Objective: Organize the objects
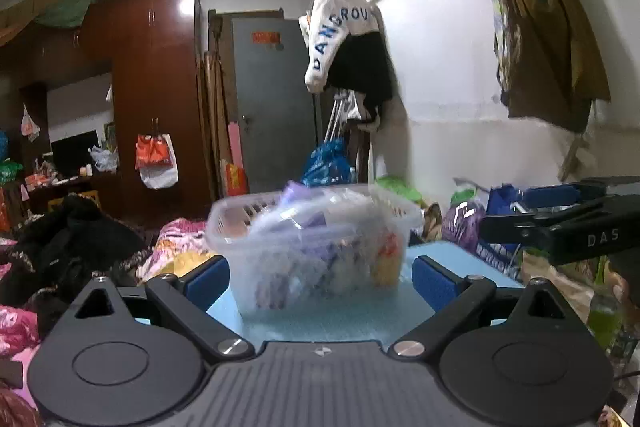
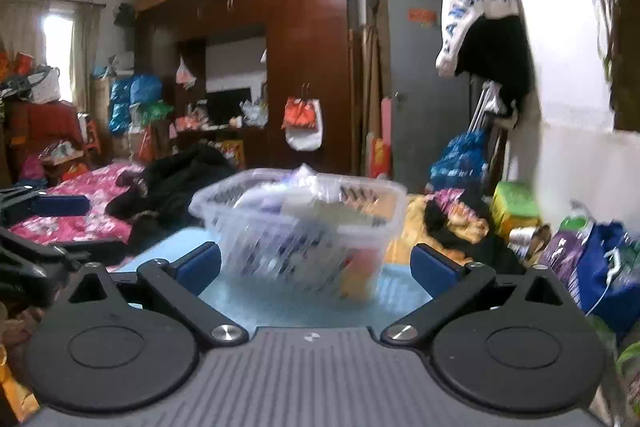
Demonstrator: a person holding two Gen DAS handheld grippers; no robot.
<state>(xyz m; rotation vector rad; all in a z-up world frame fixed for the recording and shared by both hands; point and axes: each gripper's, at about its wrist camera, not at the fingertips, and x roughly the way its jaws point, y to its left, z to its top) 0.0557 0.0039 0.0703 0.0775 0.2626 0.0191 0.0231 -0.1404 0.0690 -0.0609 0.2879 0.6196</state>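
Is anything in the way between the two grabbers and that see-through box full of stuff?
Nothing visible. The clear box sits on the blue table, straight ahead of the open left gripper and open right gripper, with only bare tabletop in between.

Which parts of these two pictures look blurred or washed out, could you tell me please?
Left wrist view: the clear tub is smeared by motion blur, while the left claw is sharp; a ceiling light flares at top, and glare sits on the wardrobe. Right wrist view: the tub is streaked too, the window is blown out, and fisheye bends the edges.
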